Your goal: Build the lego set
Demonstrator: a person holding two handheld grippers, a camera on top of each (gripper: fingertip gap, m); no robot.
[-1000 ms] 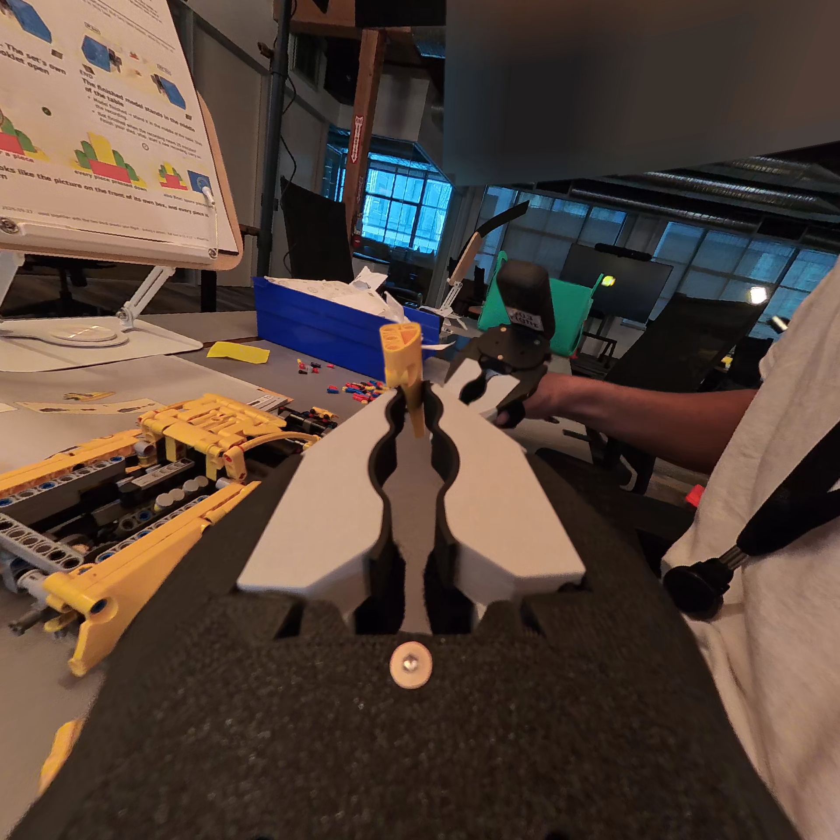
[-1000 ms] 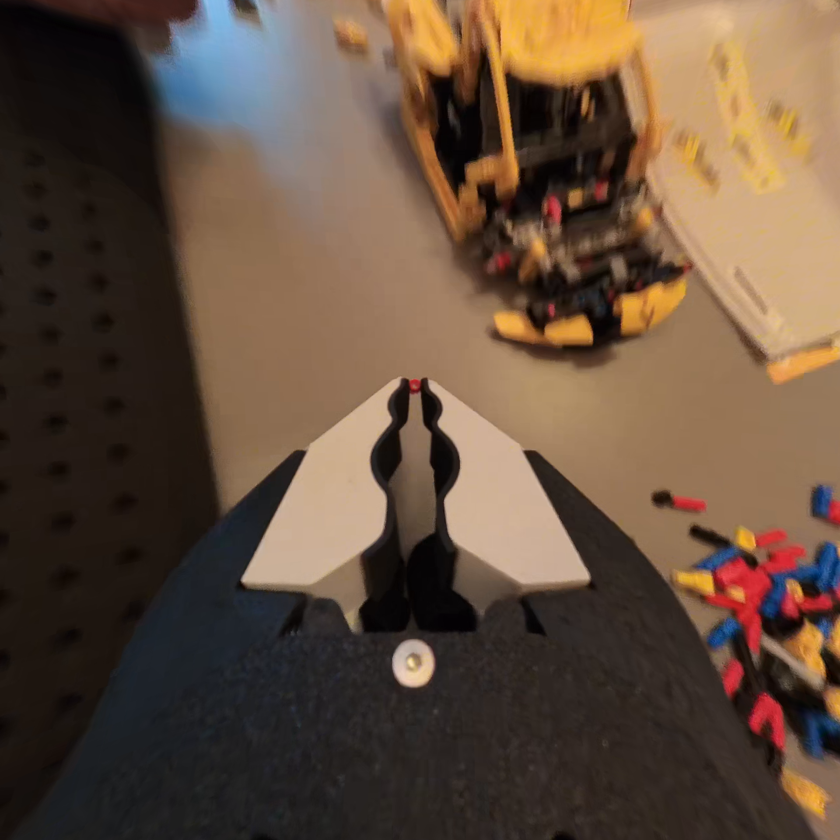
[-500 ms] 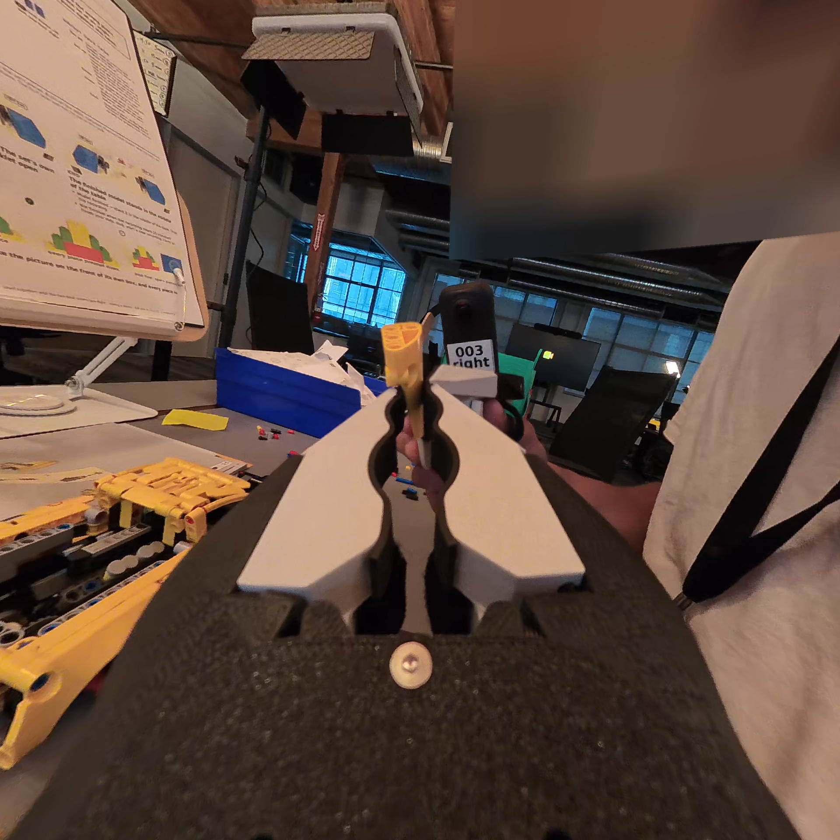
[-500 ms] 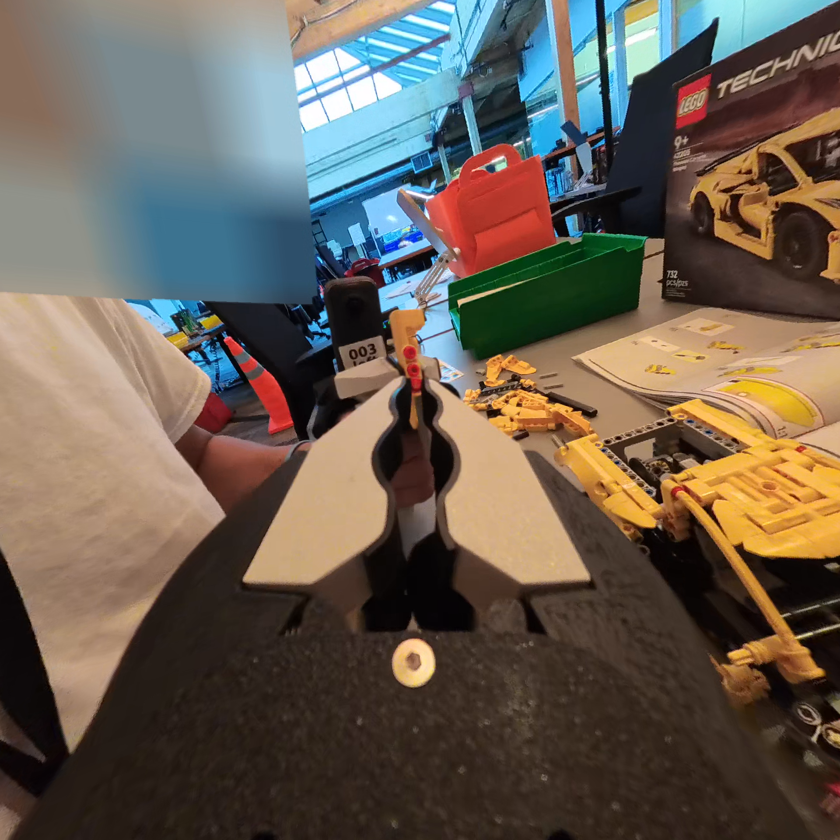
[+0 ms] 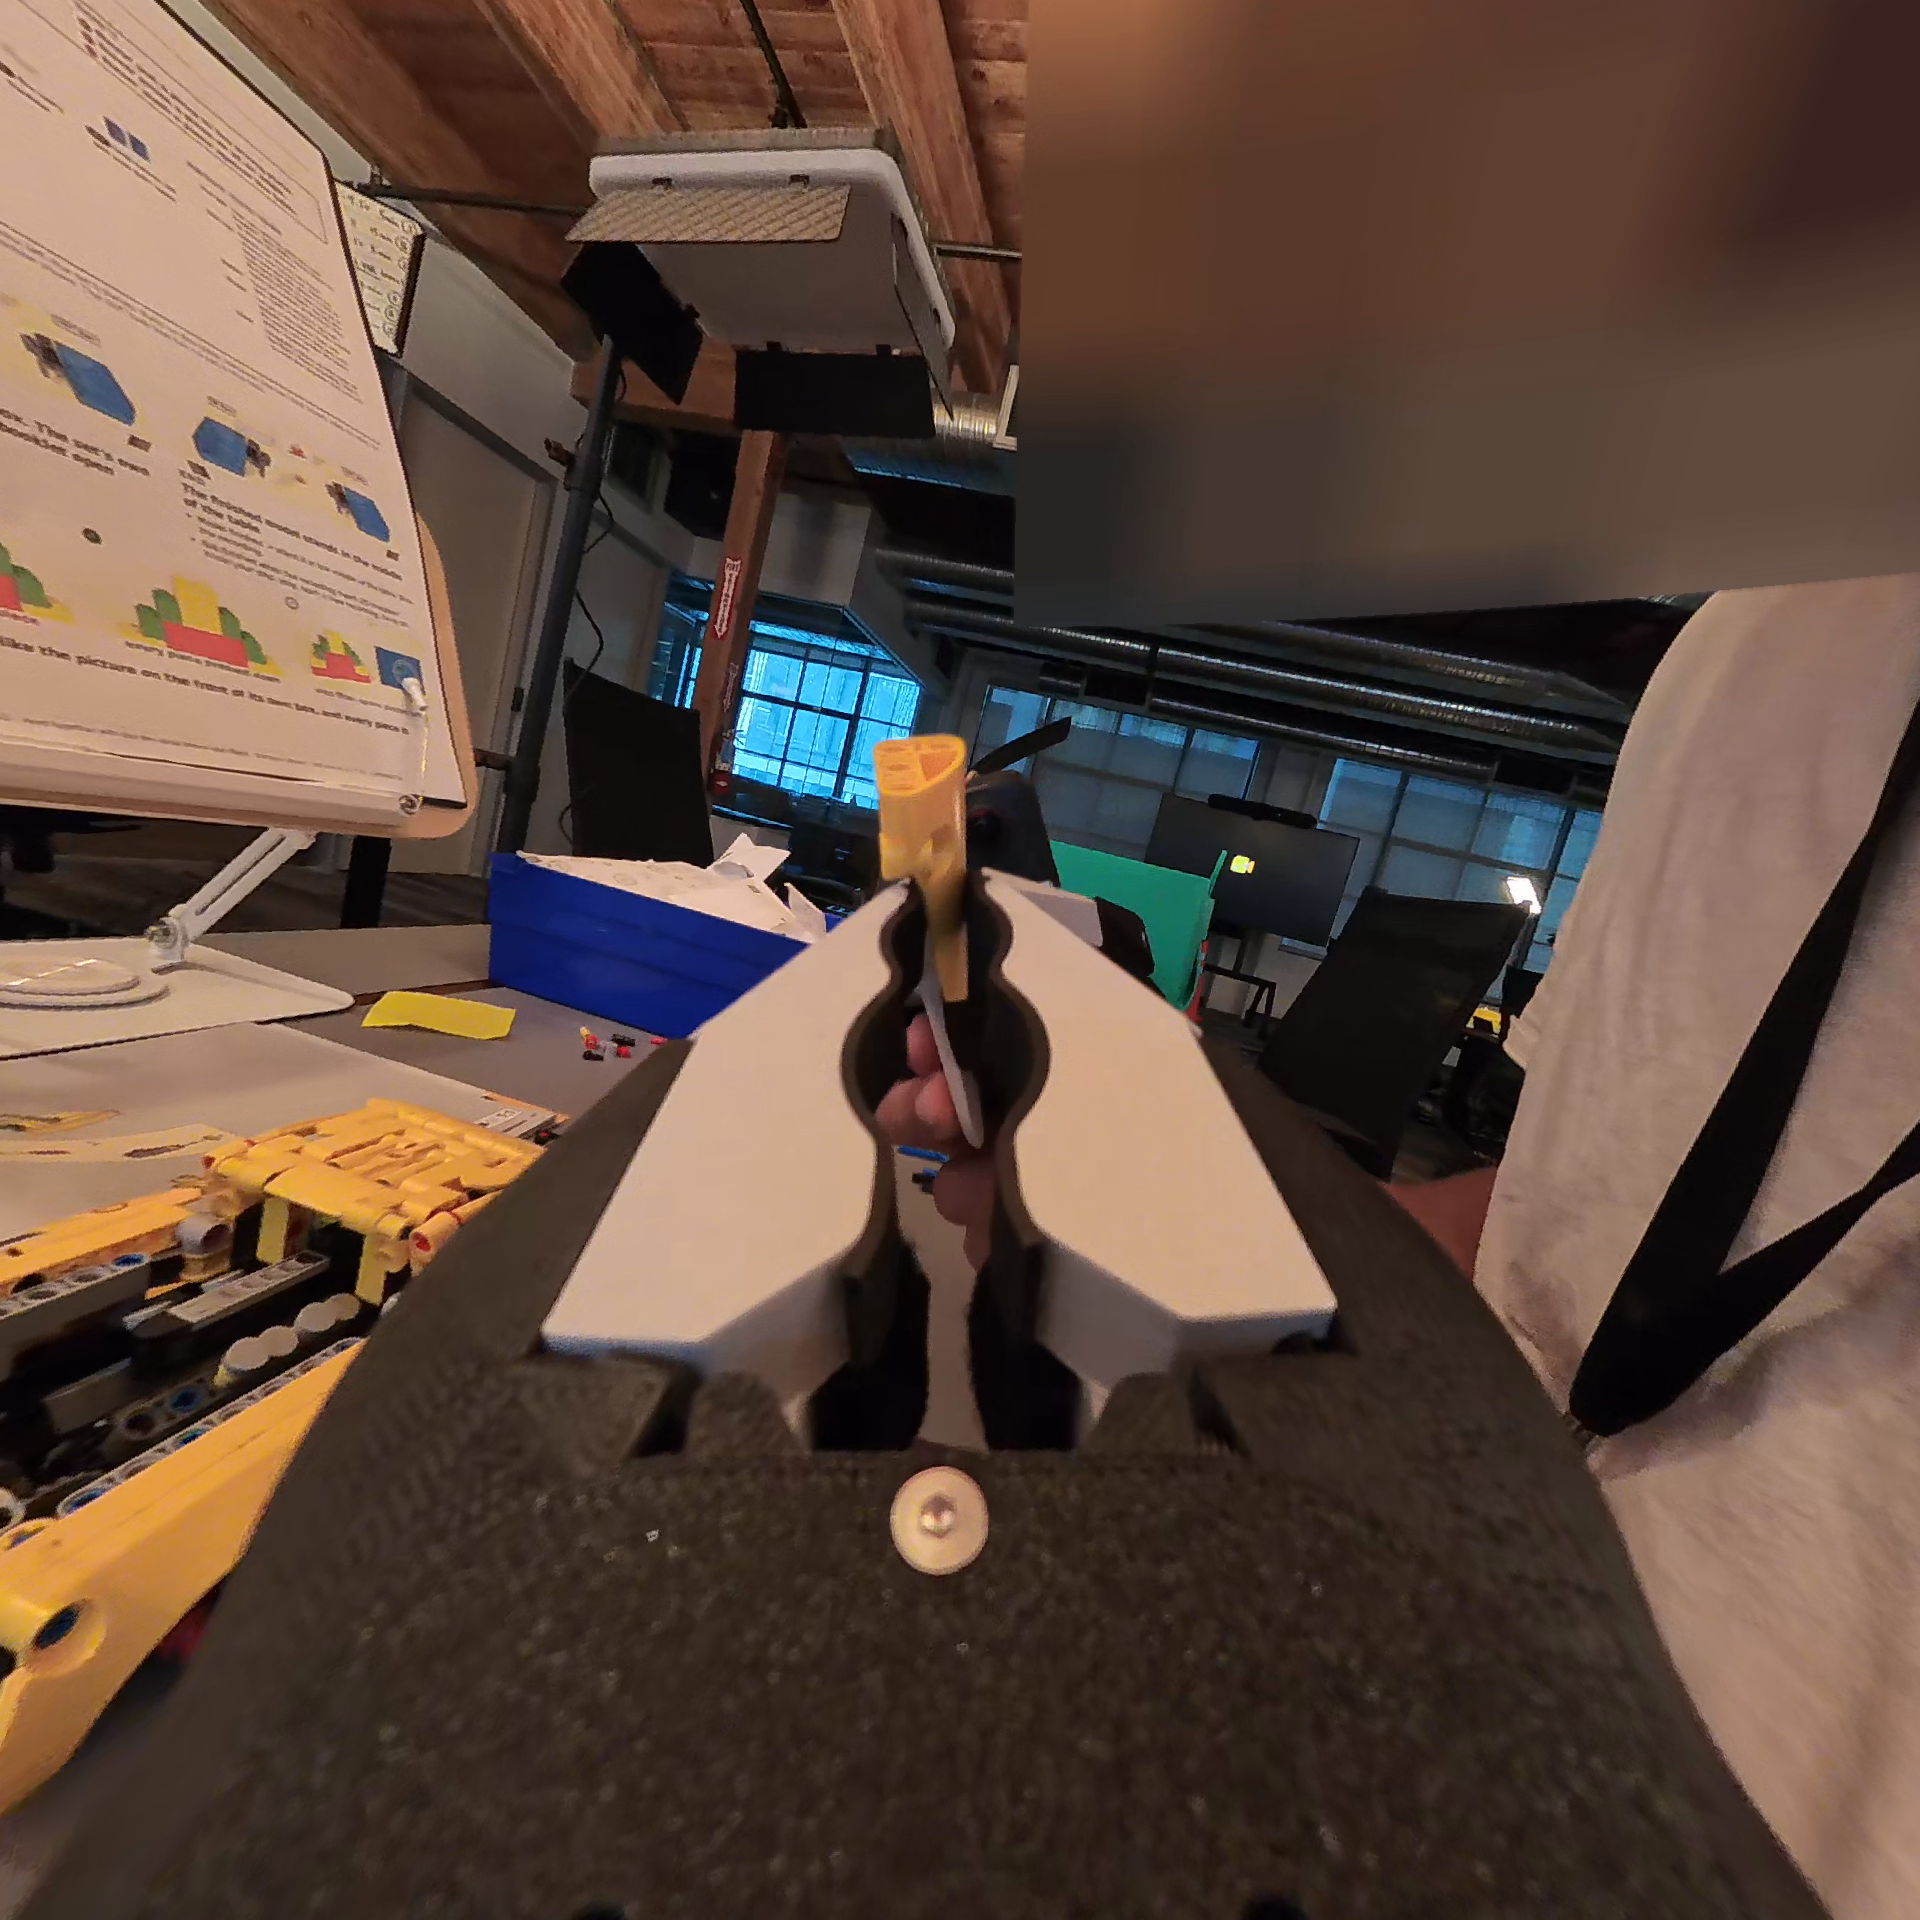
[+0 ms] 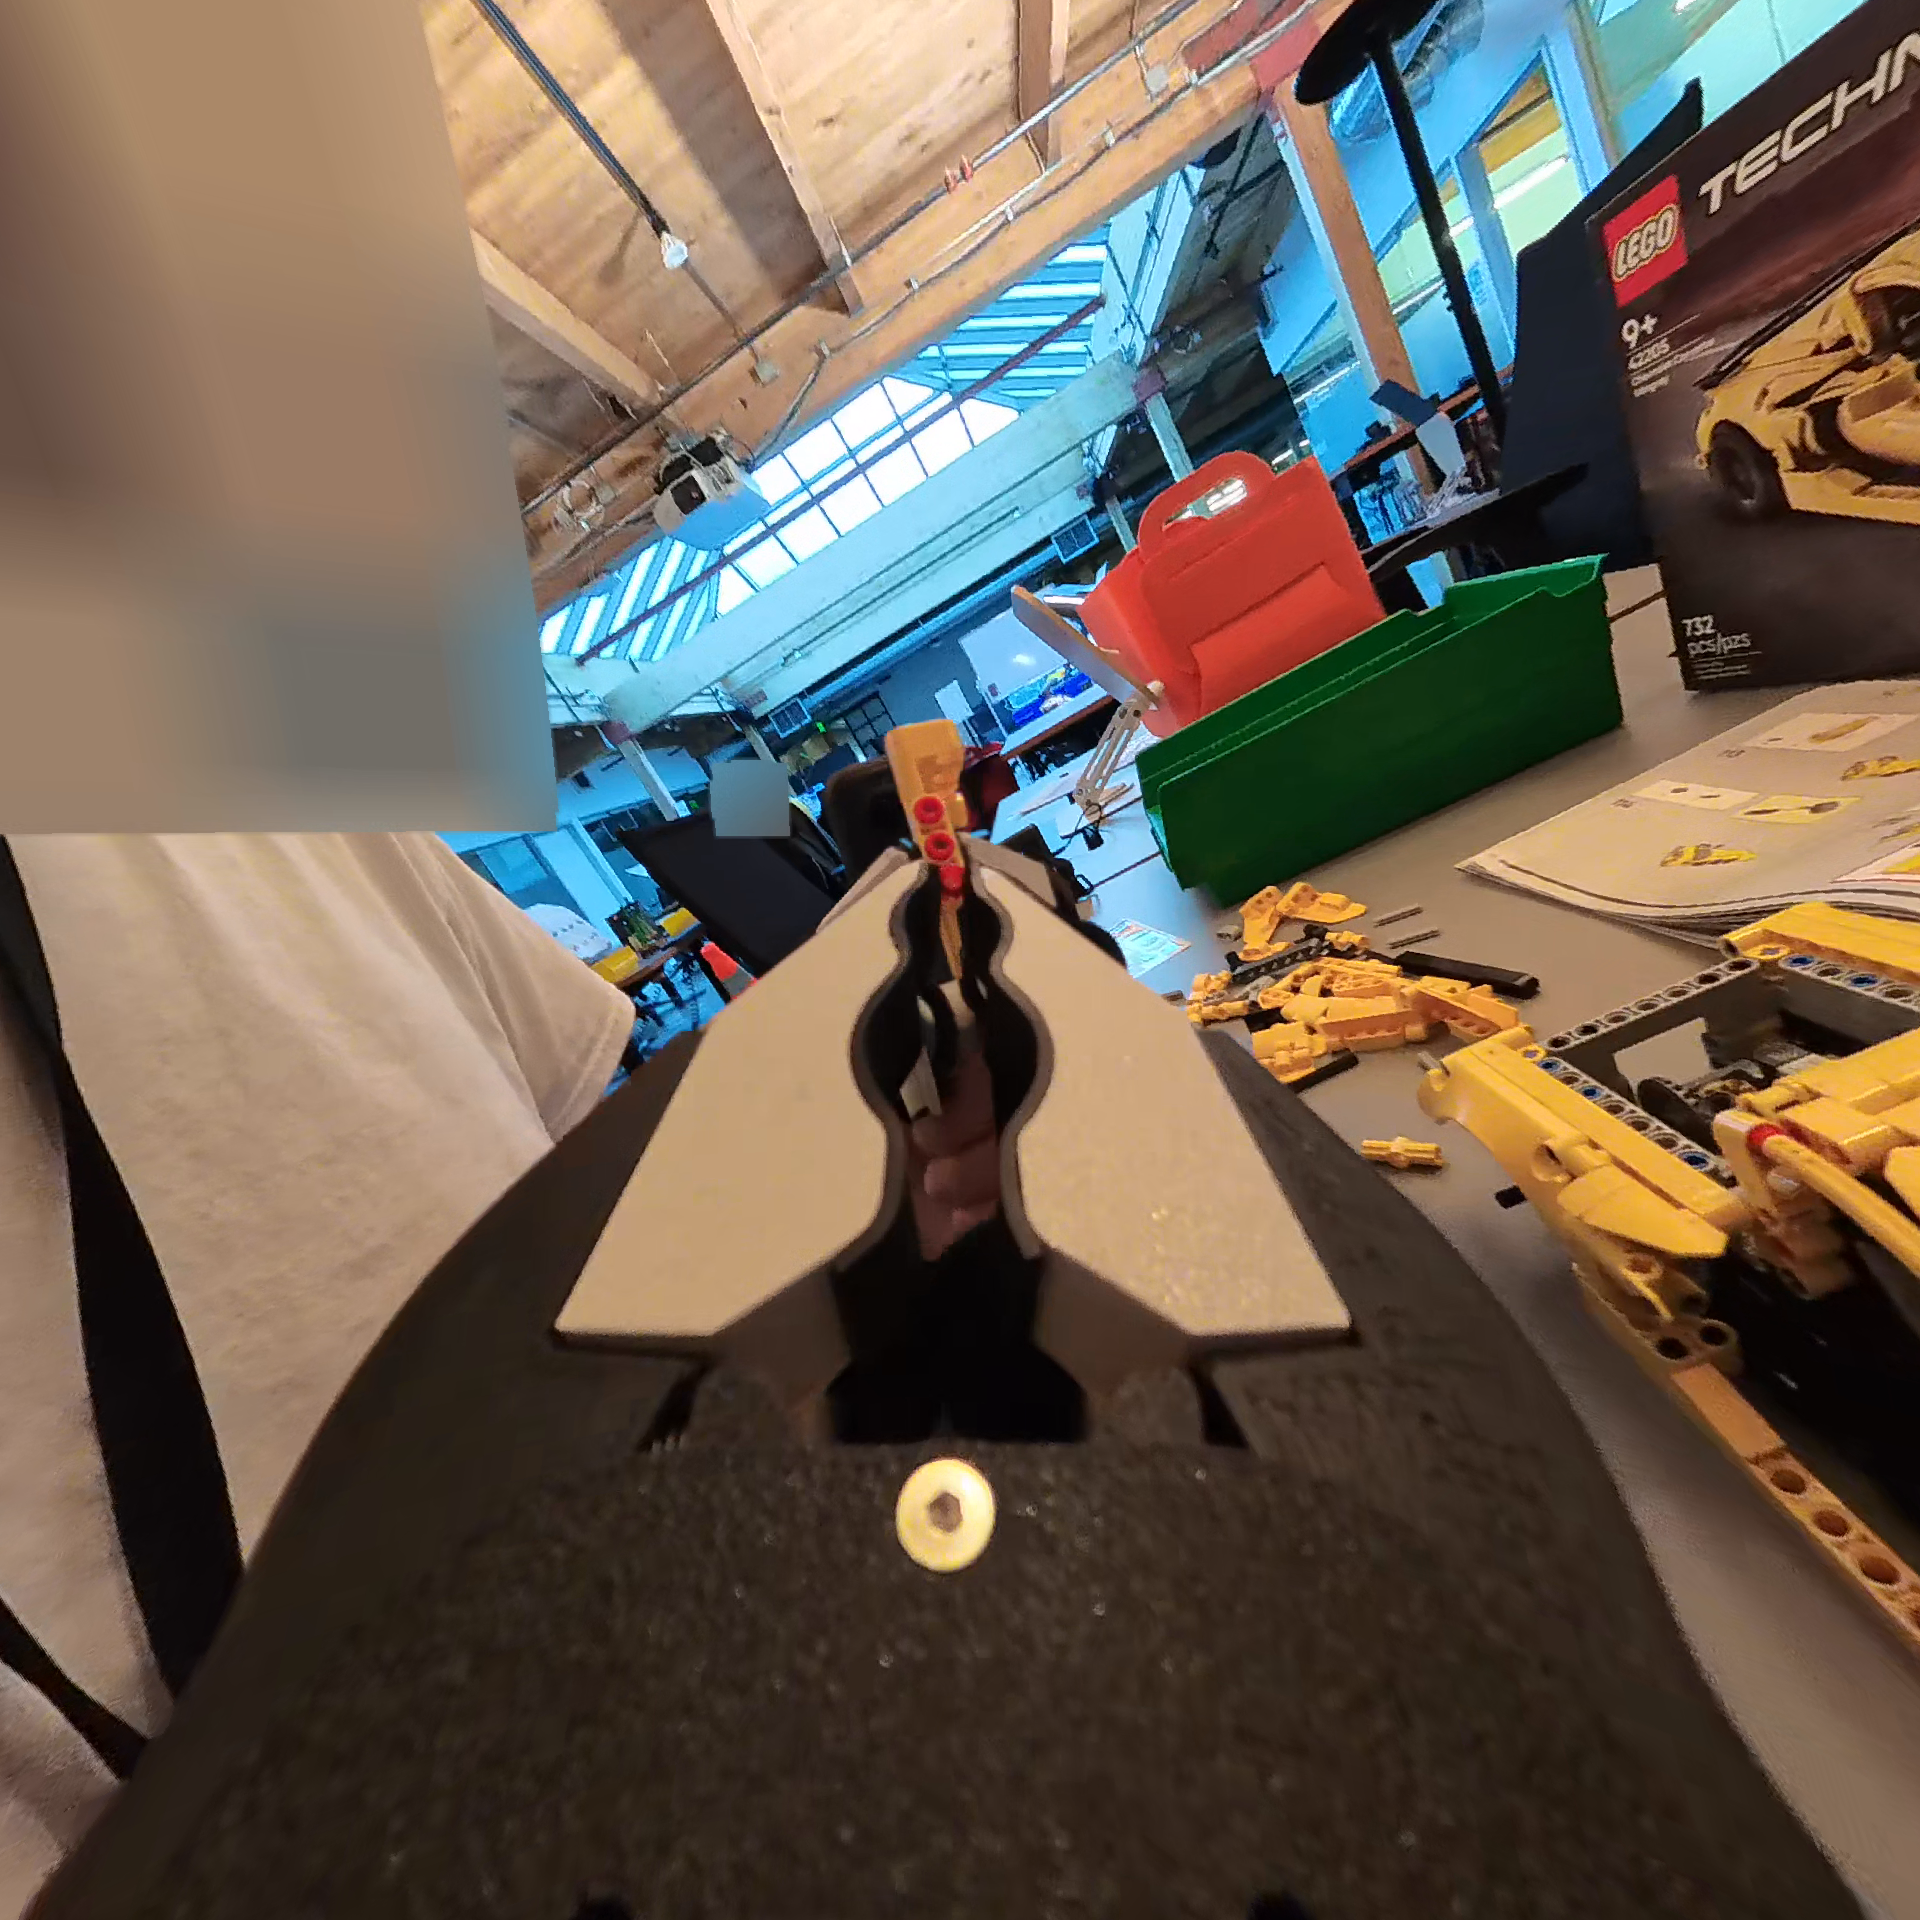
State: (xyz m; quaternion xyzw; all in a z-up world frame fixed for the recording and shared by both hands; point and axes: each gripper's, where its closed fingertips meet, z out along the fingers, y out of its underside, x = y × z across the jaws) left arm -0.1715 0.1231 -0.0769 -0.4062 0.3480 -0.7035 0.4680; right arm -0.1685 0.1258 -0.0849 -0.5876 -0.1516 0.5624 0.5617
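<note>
Above table, both claws pinch yellow piece [image 5: 925,831].

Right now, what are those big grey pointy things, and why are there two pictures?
They are grabbers, like big tweezers. A person holds one in each hand, and each has a camera looking along its two fingers. One picture is from the left gripper, the other from the right gripper, so each picture shows its own grabber up close. The two grabbers point at each other. The left one pinches a yellow piece. The right one seems to pinch a small red pin against that piece. On the table lie a half-built yellow car, loose pieces, a booklet and a green bin.
</note>
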